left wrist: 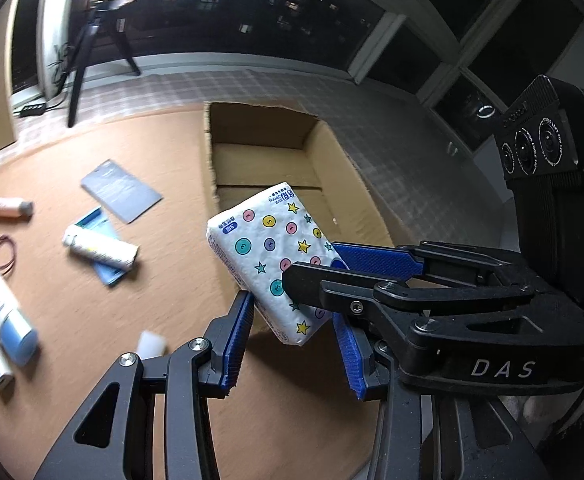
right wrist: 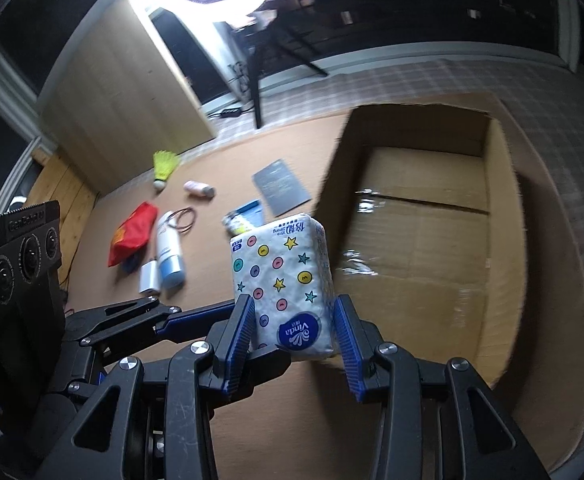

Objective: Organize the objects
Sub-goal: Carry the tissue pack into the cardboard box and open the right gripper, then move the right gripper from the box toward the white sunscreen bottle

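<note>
1. Lettering on the tissue pack reads "Vinda" in white on a blue oval badge at its near end; the far end carries blue Chinese characters, and coloured stars and dots cover the white wrap.
2. "DAS" is printed in white on the black body of your right gripper as the left wrist camera sees it.
3. Your right gripper's fingers stand part-way closed, their blue ribbed pads pressing both long sides of the pack, which you hold in the air.
4. Your left gripper has its fingers part-way closed around the pack's lower corner; one pad touches it, but you cannot tell from these views whether both pads press.
5. You hold the pack just at the near edge of the open cardboard box, above the brown worktop.
6. Farther left on the worktop lie a white tube with unreadable print, a grey booklet and a yellow shuttlecock.
</note>
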A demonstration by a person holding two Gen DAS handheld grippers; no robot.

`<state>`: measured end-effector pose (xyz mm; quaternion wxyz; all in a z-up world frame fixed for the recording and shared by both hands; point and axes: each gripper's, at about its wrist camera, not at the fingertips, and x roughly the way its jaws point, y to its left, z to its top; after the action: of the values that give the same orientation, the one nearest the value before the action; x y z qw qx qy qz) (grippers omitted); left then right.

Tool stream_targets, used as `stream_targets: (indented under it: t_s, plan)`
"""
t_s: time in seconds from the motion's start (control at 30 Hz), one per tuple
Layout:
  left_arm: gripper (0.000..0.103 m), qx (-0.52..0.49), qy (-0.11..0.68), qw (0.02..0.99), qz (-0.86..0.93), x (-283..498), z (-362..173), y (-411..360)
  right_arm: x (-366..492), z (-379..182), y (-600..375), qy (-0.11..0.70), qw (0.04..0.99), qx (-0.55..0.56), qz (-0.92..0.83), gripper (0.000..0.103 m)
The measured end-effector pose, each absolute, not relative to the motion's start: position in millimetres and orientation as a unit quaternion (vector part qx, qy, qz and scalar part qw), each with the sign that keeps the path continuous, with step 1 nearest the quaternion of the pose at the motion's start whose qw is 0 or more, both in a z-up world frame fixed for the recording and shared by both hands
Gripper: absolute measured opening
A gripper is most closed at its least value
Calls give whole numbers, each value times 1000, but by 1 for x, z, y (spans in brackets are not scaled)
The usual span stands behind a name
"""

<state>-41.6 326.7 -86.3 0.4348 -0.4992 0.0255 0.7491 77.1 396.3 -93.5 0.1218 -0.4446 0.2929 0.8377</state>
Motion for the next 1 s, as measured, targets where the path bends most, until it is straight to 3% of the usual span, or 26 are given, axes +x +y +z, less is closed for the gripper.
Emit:
stream_targets:
  t_s: [0.27, 0.3, 0.33, 0.37, 0.4, 1.0]
  plan:
    - [44, -499, 43, 445, 743, -41, -91, 361, 90, -98, 418, 302, 141, -435, 836, 38]
    - [46, -497, 47, 442, 745, -41, -91, 363, 91, -98, 419, 306, 142, -434, 836, 42]
    - [57, -496, 50, 437, 749, -42, -92, 364, 92, -99, 420, 311, 143, -435, 833, 47]
    - [63, -496, 52, 432, 752, -42, -92, 364, 92, -98, 420, 312, 149, -433, 832, 56]
    - [67, -493, 51, 432, 754, -43, -91, 363, 93, -98, 421, 312, 156, -431, 832, 59]
    - [67, -501, 3, 354, 790, -71, -87, 249, 36, -96, 374, 305, 95, -441, 839, 59]
